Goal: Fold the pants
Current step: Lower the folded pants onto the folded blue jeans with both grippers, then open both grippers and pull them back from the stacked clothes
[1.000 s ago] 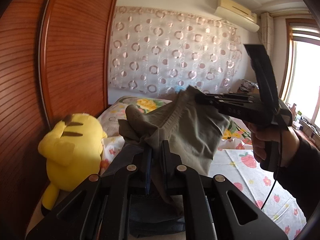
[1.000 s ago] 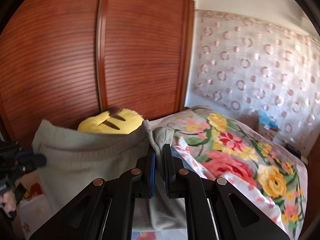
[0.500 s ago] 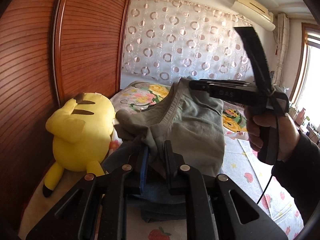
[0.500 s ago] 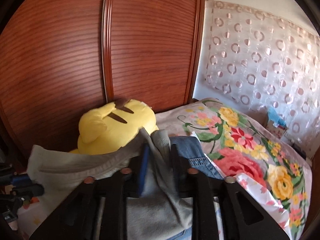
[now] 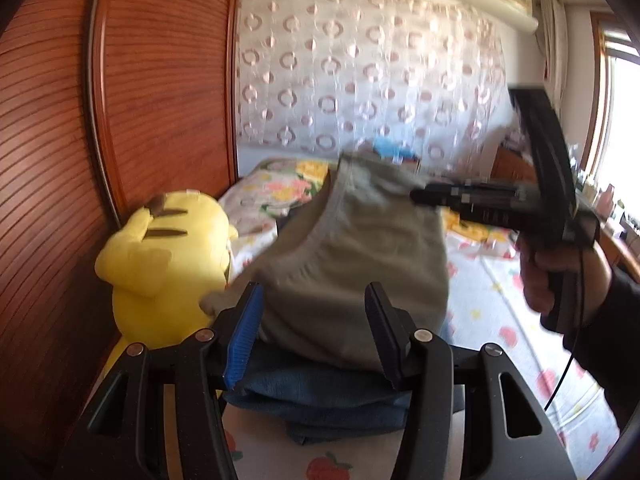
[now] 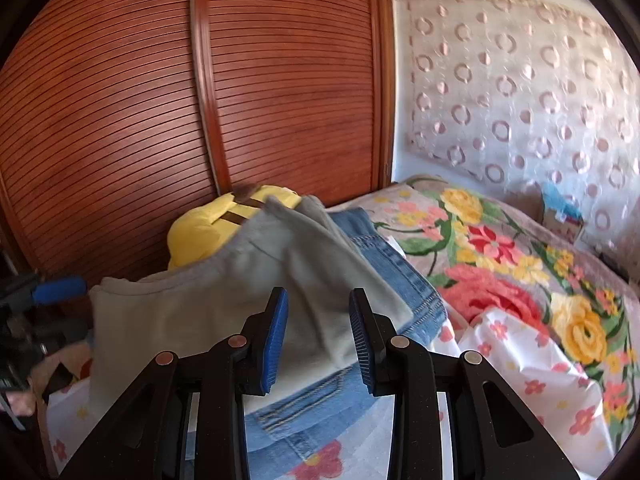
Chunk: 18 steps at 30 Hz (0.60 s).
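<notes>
Folded grey-green pants (image 5: 352, 264) lie slumped on a stack of folded blue jeans (image 5: 320, 396) on the bed. My left gripper (image 5: 314, 292) is at their near edge; its jaws are opening, and the cloth lies between the pads without being pinched. The right gripper (image 5: 420, 196), held by a hand (image 5: 560, 276), hovers by the pants' raised far corner. In the right wrist view the right gripper (image 6: 318, 294) stands open just above a corner of the pants (image 6: 200, 312), with jeans (image 6: 400, 272) beneath. The left gripper's blue pad (image 6: 60, 286) shows at the left edge.
A yellow plush toy (image 5: 160, 264) sits against the slatted wooden wardrobe (image 5: 120, 120), close to the left of the stack. A floral quilt (image 6: 500, 248) covers the bed's far side. A strawberry-print sheet (image 5: 500, 312) lies to the right.
Both grippers were shut on the pants' edge and have opened and let go. The pants have sunk from hanging between them onto the jeans. The right gripper moved down.
</notes>
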Each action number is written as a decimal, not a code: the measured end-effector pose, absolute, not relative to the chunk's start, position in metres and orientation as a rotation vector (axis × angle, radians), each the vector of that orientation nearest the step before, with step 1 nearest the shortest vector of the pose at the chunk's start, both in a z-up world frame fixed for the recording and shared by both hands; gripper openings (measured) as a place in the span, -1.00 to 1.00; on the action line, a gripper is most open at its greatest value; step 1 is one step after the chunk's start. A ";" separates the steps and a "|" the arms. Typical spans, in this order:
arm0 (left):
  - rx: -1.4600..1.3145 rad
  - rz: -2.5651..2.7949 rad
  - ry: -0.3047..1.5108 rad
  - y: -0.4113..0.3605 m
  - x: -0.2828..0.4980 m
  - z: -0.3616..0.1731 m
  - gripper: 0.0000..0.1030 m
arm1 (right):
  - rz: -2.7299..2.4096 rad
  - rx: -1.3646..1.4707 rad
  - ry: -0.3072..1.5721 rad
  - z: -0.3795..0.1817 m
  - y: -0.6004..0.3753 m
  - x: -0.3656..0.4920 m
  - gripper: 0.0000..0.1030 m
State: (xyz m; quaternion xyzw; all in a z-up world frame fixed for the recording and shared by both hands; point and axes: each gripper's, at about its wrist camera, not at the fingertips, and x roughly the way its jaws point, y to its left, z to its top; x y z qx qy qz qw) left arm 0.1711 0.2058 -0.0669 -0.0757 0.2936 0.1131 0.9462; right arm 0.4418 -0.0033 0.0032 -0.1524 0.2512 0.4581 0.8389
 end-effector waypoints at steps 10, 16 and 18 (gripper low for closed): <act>-0.150 0.233 0.656 0.206 0.176 -0.084 0.05 | 0.931 -0.294 0.546 0.000 0.007 0.448 -0.36; -0.147 0.240 0.654 0.204 0.173 -0.082 0.05 | 0.918 -0.285 0.520 0.005 -0.006 0.414 -0.36; -0.150 0.240 0.652 0.203 0.170 -0.081 0.05 | 0.918 -0.283 0.513 0.006 -0.012 0.399 -0.36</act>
